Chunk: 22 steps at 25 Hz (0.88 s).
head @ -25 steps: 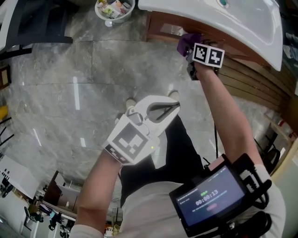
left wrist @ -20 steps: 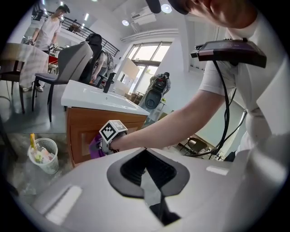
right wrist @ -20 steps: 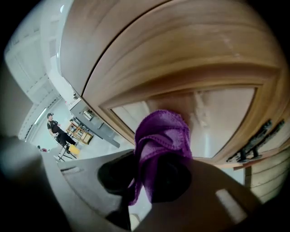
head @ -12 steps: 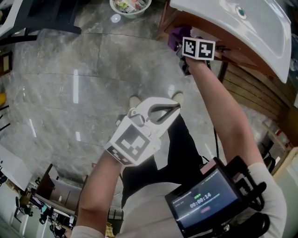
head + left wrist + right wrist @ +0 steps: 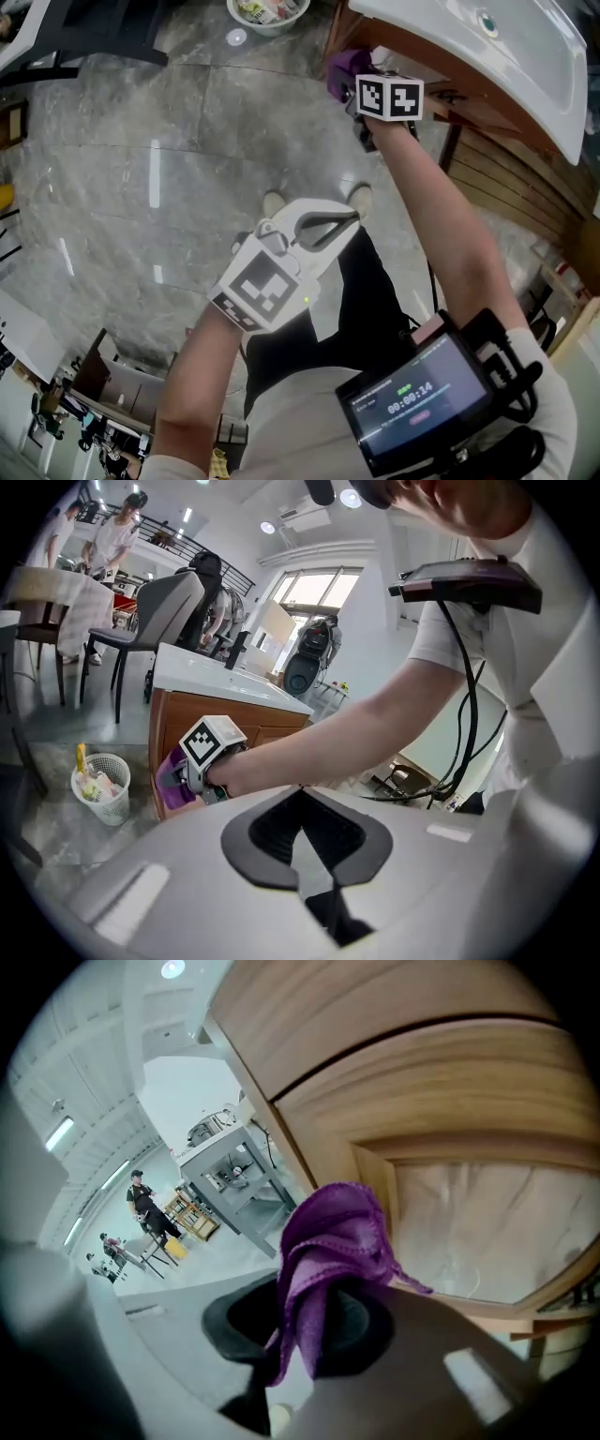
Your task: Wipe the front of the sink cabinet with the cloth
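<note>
Right hand-held gripper [image 5: 362, 77] clamped on our purple cloth [image 5: 343, 64] | cloth at the wooden sink cabinet [image 5: 473, 111] front, 1 o'clock, below the white sink [image 5: 506, 52] | left hand-held gripper [image 5: 330, 221] jaws together, empty, mid-frame above the marble floor [image 5: 141, 169]

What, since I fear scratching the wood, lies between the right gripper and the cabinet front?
Only the purple cloth, clamped in the right gripper and bunched ahead of it toward the wooden cabinet front, as the right gripper view shows.
</note>
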Available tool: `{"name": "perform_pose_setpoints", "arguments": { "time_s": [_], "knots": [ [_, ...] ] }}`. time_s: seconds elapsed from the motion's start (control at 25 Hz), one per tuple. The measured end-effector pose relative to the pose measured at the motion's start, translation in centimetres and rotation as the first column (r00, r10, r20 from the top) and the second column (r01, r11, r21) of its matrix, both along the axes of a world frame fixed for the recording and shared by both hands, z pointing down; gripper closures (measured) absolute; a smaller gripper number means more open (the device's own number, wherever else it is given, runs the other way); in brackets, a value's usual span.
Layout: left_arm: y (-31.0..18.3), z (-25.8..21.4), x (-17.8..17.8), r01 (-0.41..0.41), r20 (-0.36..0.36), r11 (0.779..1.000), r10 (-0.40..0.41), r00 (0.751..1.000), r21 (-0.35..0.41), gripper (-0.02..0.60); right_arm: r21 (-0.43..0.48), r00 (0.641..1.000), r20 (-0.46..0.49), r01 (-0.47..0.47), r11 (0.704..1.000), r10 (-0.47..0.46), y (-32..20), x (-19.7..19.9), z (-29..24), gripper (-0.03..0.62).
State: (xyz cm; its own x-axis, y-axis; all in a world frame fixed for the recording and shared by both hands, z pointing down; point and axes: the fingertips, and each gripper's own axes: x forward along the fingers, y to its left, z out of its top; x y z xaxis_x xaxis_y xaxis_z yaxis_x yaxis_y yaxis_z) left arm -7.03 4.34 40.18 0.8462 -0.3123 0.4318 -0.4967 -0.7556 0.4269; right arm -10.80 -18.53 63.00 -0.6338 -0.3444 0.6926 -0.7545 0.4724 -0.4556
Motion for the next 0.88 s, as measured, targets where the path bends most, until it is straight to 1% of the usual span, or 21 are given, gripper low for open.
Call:
{"name": "perform_pose_setpoints", "arguments": {
  "time_s": [0.08, 0.2, 0.36, 0.44, 0.56, 0.76, 0.88],
  "knots": [
    [0.1, -0.2, 1.0, -0.022, -0.002, 1.0, 0.022, 1.0, 0.001, 0.574, -0.001, 1.0, 0.007, -0.003, 1.0, 0.003, 0.9, 1.4, -0.3, 0.511],
    [0.4, -0.5, 3.0, -0.067, -0.007, 0.998, 0.067, 0.998, 0.004, 0.574, 0.007, 1.0, -0.009, 0.011, 1.0, -0.011, 2.9, 4.4, -0.3, 0.511],
    [0.5, 0.2, 6.7, -0.11, -0.02, 0.994, 0.11, 0.994, -0.002, 0.575, 0.01, 1.0, -0.012, 0.002, 1.0, -0.002, 5.7, 10.3, 0.7, 0.511],
    [0.4, 0.7, 8.6, -0.135, -0.011, 0.991, 0.135, 0.991, -0.005, 0.575, -0.011, 0.999, -0.021, -0.036, 0.999, 0.036, 7.0, 14.6, 1.9, 0.511],
    [0.5, 1.1, 11.9, -0.184, -0.008, 0.983, 0.184, 0.983, -0.007, 0.574, -0.025, 0.991, -0.08, -0.11, 0.994, 0.107, 8.5, 22.4, 3.4, 0.511],
    [-0.4, 1.4, 18.1, -0.239, -0.022, 0.971, 0.239, 0.971, 0.001, 0.574, -0.012, 0.967, -0.164, -0.197, 0.98, 0.192, 8.9, 35.1, 4.7, 0.511],
    [-0.9, 1.7, 21.6, -0.255, -0.027, 0.967, 0.255, 0.966, 0.006, 0.574, -0.006, 0.948, -0.189, -0.262, 0.965, 0.257, 8.3, 41.9, 5.4, 0.511]
  ]
}}
